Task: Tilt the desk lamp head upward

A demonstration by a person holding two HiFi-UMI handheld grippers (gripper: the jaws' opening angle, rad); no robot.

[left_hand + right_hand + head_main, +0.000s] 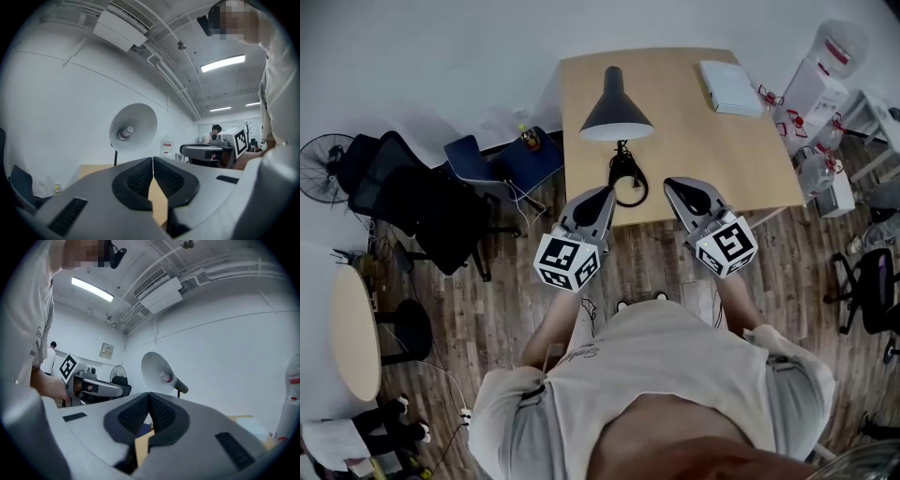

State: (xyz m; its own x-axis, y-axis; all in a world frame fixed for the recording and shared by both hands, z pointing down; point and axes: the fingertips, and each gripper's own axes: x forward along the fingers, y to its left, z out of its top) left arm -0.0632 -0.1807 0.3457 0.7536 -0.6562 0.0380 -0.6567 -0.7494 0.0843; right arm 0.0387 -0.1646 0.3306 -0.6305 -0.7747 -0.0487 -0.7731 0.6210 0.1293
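On the far side of the room, past the plank floor, stands a pale wooden surface. It is the biggest thing in front of the person in the grey shirt. To its left is a cluster of black office chairs and a blue chair, with a floor fan further left. A round, light-topped table sits at the near left. On the right are water bottles and white stands.

The desk lamp is on the left half of the surface. It is black outside, and its cone-shaped head widens toward the near edge. Seen from both gripper views, the white inside of the shade and the bulb face the person. Its black cable lies coiled between the lamp and the near edge. A flat white box rests at the far right of the surface, well apart from the lamp.

Both grippers are held side by side at the near edge, pointing toward the lamp and clear of it. The left gripper has its tip just beside the cable coil. Its jaws are pressed together with nothing between them. The right gripper is further right, over bare wood, and its jaws are likewise closed tip to tip and empty.
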